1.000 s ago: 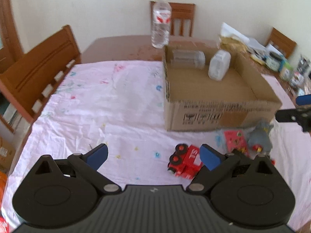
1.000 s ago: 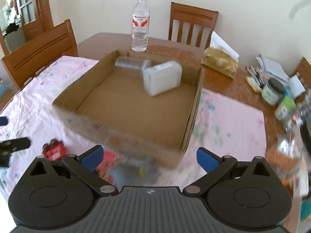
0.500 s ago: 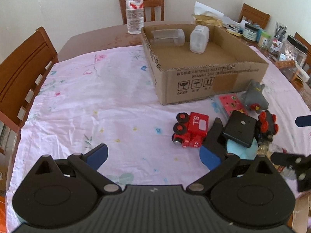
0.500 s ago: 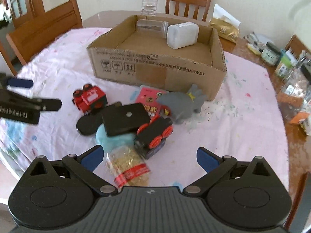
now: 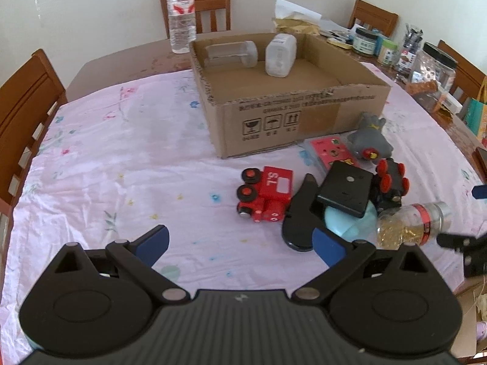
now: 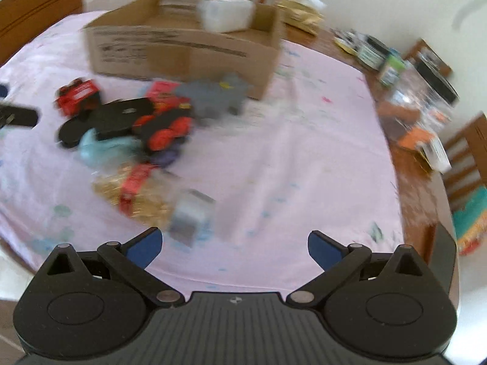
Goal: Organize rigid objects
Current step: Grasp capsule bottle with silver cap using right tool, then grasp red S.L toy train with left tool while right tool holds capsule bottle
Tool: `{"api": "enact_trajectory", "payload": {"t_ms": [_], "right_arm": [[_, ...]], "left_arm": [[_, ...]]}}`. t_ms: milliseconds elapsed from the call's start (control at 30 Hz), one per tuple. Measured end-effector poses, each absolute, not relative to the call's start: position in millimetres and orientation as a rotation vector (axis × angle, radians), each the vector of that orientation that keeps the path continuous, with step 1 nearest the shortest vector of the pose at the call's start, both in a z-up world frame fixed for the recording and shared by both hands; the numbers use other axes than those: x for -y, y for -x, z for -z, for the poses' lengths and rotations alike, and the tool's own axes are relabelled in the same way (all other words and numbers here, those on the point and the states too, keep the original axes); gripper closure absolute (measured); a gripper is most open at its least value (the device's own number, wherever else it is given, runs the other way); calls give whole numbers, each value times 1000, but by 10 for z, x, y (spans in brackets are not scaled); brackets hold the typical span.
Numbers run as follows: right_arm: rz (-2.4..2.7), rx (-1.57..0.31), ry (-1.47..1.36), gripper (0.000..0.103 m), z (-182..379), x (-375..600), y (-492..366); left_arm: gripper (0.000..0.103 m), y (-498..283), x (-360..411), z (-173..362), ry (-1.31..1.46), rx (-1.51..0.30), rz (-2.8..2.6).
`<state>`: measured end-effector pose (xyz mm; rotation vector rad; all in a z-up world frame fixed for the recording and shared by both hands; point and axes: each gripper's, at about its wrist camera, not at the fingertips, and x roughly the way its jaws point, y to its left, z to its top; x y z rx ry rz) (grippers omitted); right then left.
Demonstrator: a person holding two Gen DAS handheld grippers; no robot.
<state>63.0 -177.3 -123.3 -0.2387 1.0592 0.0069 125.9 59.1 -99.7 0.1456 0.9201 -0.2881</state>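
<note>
An open cardboard box stands on the pink tablecloth with a clear jar and a white container lying in it. In front of it lie a red toy truck, a black flat case, a black train with red wheels, a grey toy, a pink card and a small bottle of gold flakes. My left gripper is open, low over the cloth, left of the pile. My right gripper is open, just behind the bottle; that view is blurred.
A water bottle stands behind the box. Jars and clutter crowd the table's right side. Wooden chairs surround the table. The pink cloth stretches away left of the box.
Both grippers have pulled back and down from the box toward the near table edge. The pile of toys has come into full view. The right gripper is still moving fast.
</note>
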Motion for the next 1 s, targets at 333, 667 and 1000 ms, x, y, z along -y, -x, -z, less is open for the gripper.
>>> {"api": "enact_trajectory", "payload": {"t_ms": [333,667,1000], "right_arm": [[-190,-1124,-62,0,1272,1693,-639],[-64,-1091,5,0,1324,1336,-889],[-22,-1111,133,0,1425,1521,-852]], "left_arm": [[3,-1249,-533,1023,-159,-931,324],[3,-1257,-571,1050,-178,-936,339],[3,-1475,-550,1107,-208,-919,343]]}}
